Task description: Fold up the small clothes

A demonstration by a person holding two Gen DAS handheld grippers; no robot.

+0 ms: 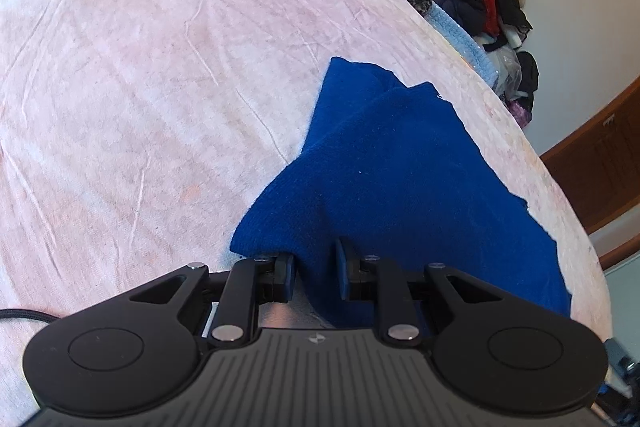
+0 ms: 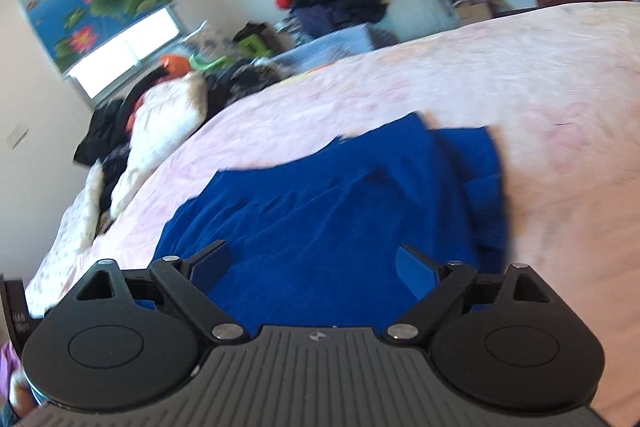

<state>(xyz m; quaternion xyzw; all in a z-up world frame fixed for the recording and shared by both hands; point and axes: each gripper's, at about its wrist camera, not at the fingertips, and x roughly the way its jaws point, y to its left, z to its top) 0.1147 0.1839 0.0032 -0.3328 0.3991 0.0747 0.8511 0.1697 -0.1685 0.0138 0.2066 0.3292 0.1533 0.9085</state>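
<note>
Left gripper [image 1: 314,277] clamped on blue garment [image 1: 384,163]; right gripper [image 2: 316,267] spread wide, empty. One-sided hold could drag fold askew.

A deep blue knit garment [image 1: 384,163] lies rumpled and partly folded over itself on the pink-covered bed [image 1: 140,67], near its edge.

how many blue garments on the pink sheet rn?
1: the blue garment lies near the pink sheet's edge, a fold pinched in the left tool. Layers beneath could hide more.
</note>
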